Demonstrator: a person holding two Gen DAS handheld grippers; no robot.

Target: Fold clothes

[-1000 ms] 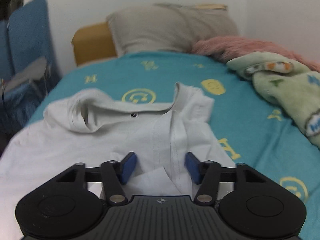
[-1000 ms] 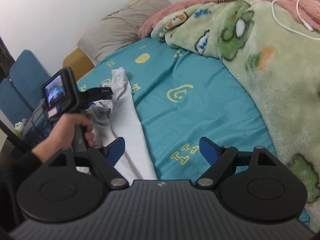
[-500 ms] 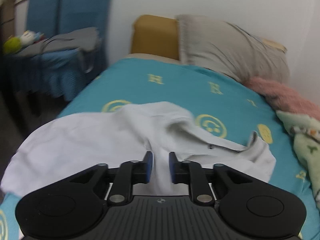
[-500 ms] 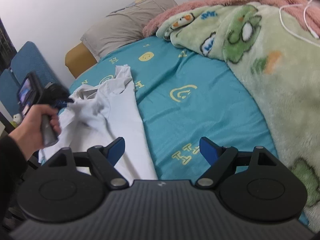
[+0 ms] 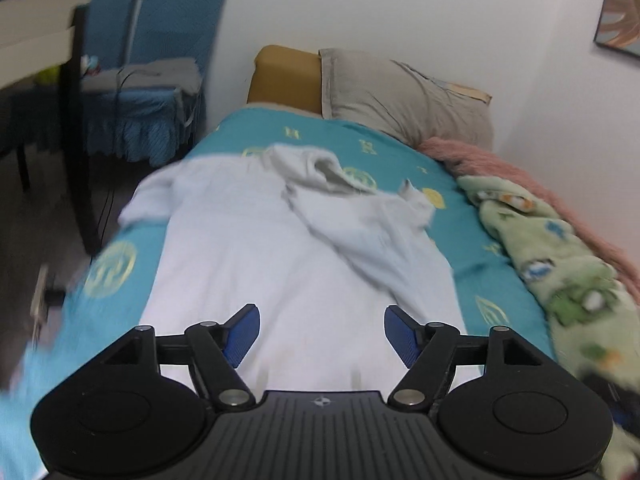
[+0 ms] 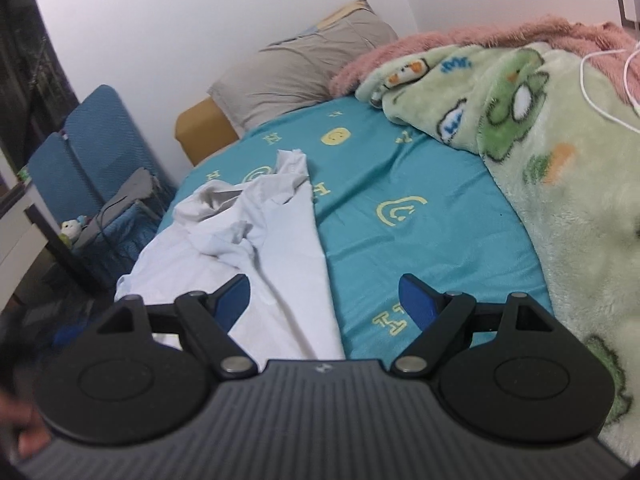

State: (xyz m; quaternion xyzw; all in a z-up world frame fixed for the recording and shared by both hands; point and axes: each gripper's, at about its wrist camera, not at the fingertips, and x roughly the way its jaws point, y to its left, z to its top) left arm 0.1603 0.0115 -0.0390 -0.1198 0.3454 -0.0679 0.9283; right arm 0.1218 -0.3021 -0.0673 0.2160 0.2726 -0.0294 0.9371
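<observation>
A: Left wrist view first: how are the tongs seen?

B: The left gripper [image 5: 321, 330] is seen with its blue pads [image 5: 241, 334] well apart. Its jaws have just been opening, and nothing is gripped between them; only the shirt [image 5: 280, 264] is seen past the gap, lying below.

A: And the right one?

B: The right gripper [image 6: 324, 304] is held wide open as well, and nothing is clamped. Past its left pad the shirt's edge is seen, and past its right pad the bare sheet [image 6: 420, 232].

A: Where is the shirt placed?

B: It is spread lengthwise on the bed, on the side towards the chair [image 5: 160, 52]. The body is laid fairly flat at the near end. At the far end the collar and one sleeve are bunched and folded over onto the body, and a point of cloth is stuck up beside a yellow smiley print. One corner is draped over the bed's edge on the chair side.

A: What is found further out?

B: A teal sheet with yellow prints is seen under the shirt. A green blanket [image 6: 540, 140] with cartoon figures is heaped along the other side of the bed, apart from the shirt, and a pink blanket [image 6: 460, 44] is piled behind it. A white cable [image 6: 592, 92] is laid over the green one. A grey pillow [image 5: 404, 96] is propped at the head against a yellow headboard [image 5: 286, 76]. Grey cloth is draped on the blue chair. Part of a hand [image 6: 24, 436] is glimpsed at the lower left corner of the right wrist view.
</observation>
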